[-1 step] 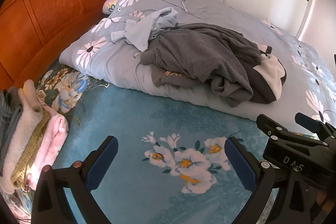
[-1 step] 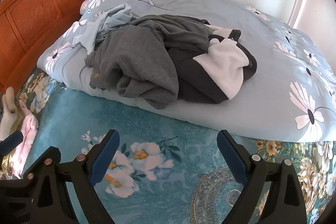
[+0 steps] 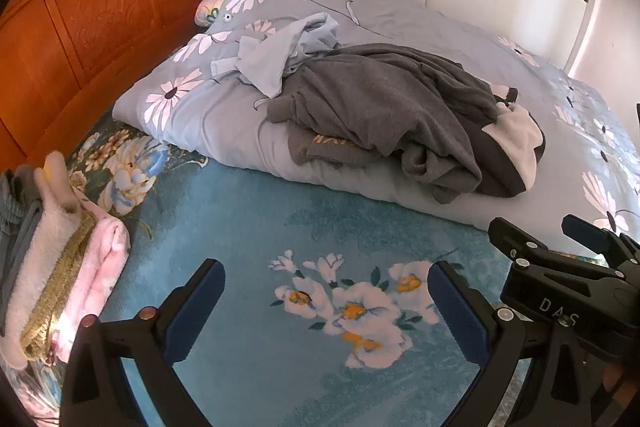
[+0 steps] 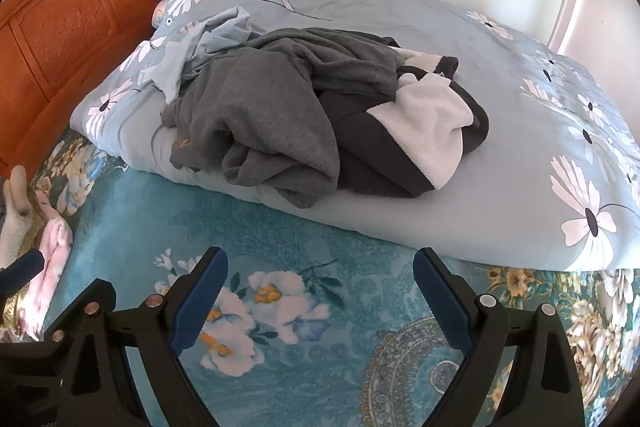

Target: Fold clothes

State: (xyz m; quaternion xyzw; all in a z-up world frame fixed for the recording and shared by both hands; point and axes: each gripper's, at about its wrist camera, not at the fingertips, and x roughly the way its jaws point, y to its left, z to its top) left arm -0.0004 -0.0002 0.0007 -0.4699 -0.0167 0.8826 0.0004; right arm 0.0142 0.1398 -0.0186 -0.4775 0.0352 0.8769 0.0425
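Teal flowered bedspread (image 3: 248, 211) fills the foreground under both claws. Over it the left gripper (image 3: 326, 301) and the right gripper (image 4: 320, 293) each stand spread wide with nothing between their pads, only the flower print below. Off to the left of the left gripper sits a stack of folded clothes (image 3: 60, 267). Ahead of both lies a blue daisy quilt (image 4: 500, 131) with a rumpled grey sweater (image 4: 260, 115) heaped on it, a dark and white fleece (image 4: 424, 131) at its right side and a pale blue garment (image 3: 280, 59) just behind. Farthest back stands the wooden headboard (image 3: 92, 15).
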